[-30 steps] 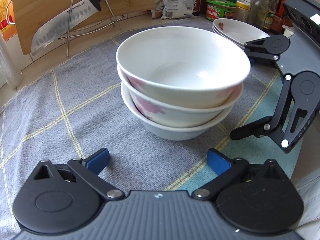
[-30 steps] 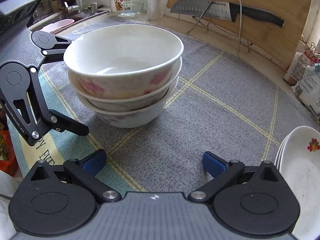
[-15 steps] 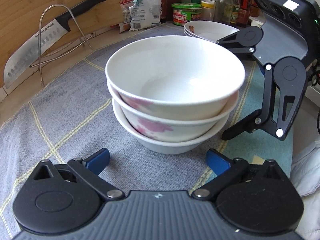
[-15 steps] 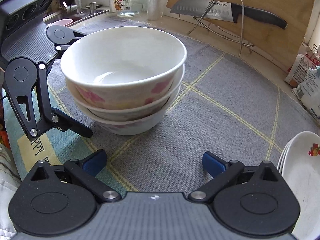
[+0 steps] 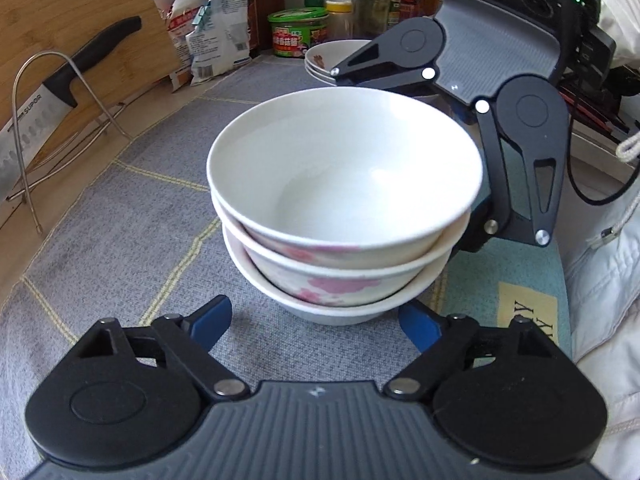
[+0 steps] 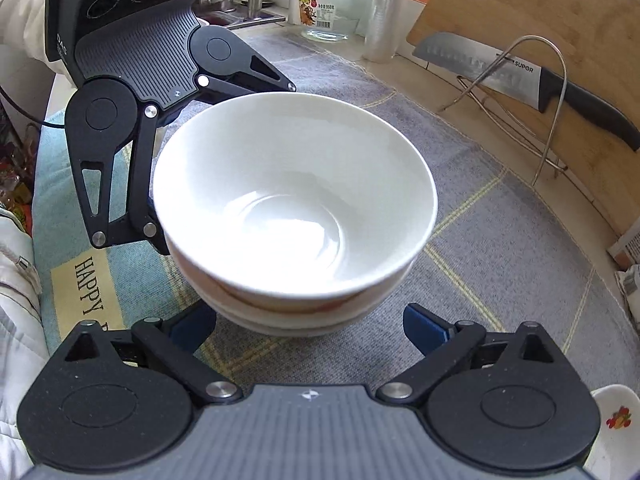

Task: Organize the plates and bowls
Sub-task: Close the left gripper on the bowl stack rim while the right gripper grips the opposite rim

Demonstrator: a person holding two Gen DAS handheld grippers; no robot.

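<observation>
Three white bowls with pink flowers are stacked [image 5: 344, 184] [image 6: 292, 200] on a grey checked mat [image 5: 132, 220]. My left gripper [image 5: 316, 322] faces the stack from one side. Its jaws are closing, the blue pads flank the bottom bowl, and a gap still shows at each pad. My right gripper [image 6: 308, 326] faces the stack from the opposite side. Its jaws are also closing, with the lower bowls between the pads and no pad pressing on them. The right gripper's black fingers [image 5: 520, 168] reach around the far rim. A small stack of white plates [image 5: 332, 60] [image 6: 612, 420] sits farther off.
A knife [image 6: 520, 72] hangs on a wire rack [image 5: 60, 120] against a wooden cutting board [image 6: 560, 12]. Snack bags [image 5: 208, 40], jars and bottles [image 5: 372, 4] line the back. A glass jar [image 6: 328, 4] and a sink are nearby. A white sleeve [image 5: 600, 280] is at the counter's edge.
Both grippers have moved in on the bowl stack from opposite sides, and their pads now flank its base. Both pairs of jaws have narrowed slightly. The left view has rolled.
</observation>
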